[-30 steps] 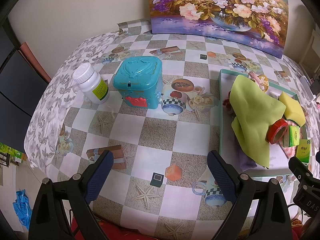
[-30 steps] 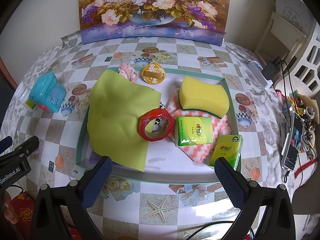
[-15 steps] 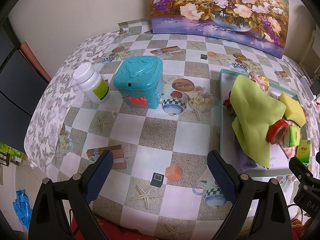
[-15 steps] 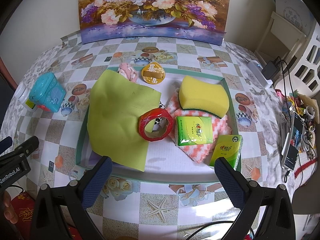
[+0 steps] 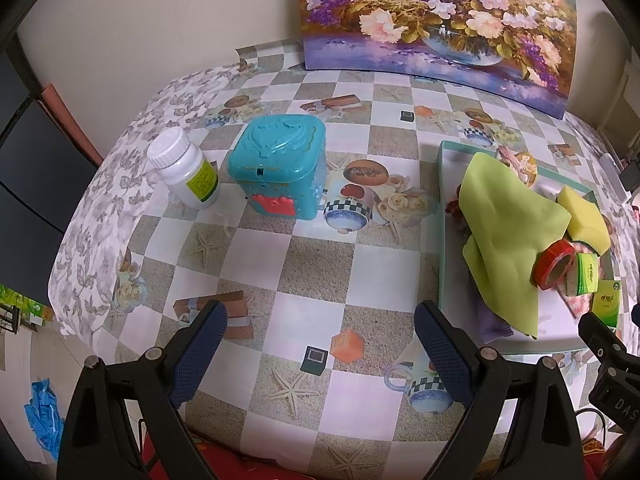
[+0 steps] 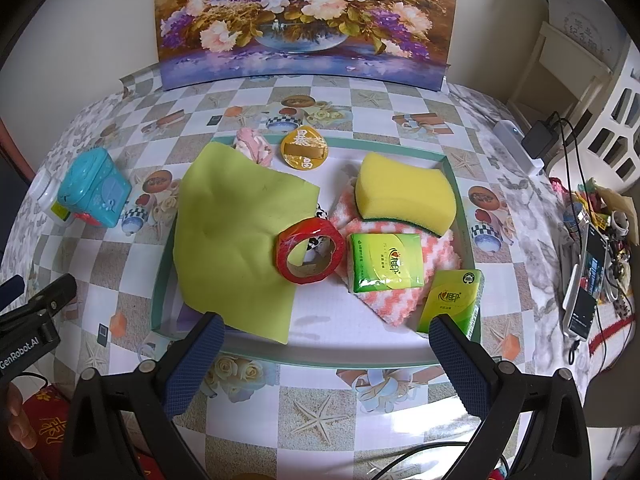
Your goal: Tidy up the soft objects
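A shallow teal-rimmed tray (image 6: 316, 360) (image 5: 442, 240) holds a lime-green cloth (image 6: 236, 236) (image 5: 504, 236), a yellow sponge (image 6: 404, 198) (image 5: 584, 216), a pink-and-white knitted cloth (image 6: 380, 300), two green tissue packs (image 6: 386, 262) (image 6: 452, 300), a red tape roll (image 6: 310, 254) (image 5: 554, 266), a pink fabric piece (image 6: 252, 146) and a round gold packet (image 6: 304, 152). My right gripper (image 6: 326, 352) hangs open over the tray's near rim, holding nothing. My left gripper (image 5: 320, 344) is open above the tablecloth, left of the tray.
A teal plastic box (image 5: 280, 164) (image 6: 94, 192) and a white pill bottle (image 5: 184, 172) stand left of the tray. A flower painting (image 6: 304, 20) leans on the wall behind. Cables, chargers and clutter (image 6: 584, 236) lie at the table's right edge.
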`<state>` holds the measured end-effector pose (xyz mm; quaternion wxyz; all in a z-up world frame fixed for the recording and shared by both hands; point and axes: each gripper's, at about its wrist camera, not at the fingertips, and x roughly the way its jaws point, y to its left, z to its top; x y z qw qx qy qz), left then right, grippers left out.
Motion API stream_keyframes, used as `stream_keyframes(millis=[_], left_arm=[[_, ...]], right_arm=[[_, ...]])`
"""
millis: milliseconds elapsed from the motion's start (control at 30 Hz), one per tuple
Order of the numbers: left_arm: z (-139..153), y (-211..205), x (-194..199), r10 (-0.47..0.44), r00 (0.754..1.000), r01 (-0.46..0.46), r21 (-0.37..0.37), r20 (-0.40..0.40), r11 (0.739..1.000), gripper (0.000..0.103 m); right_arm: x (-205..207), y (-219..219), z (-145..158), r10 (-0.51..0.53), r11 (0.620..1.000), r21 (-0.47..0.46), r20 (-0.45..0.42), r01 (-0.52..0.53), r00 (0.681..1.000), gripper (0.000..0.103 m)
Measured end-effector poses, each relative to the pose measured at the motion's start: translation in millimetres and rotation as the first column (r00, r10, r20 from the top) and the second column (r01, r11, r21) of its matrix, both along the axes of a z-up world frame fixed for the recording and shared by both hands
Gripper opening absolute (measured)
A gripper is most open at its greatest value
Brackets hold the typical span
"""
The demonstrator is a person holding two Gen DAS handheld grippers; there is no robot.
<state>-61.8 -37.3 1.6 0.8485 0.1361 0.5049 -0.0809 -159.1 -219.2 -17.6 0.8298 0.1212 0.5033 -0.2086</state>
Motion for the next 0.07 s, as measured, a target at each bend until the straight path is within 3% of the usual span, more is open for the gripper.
stream_keyframes(millis=[67], left_arm=[[-0.5,-0.5,0.0,-0.002,1.0,0.002,-0.003,-0.005,1.0,0.095]], right_arm=[[-0.1,0.1,0.1,0.0,1.0,0.0,0.0,0.0,1.0,0.103]])
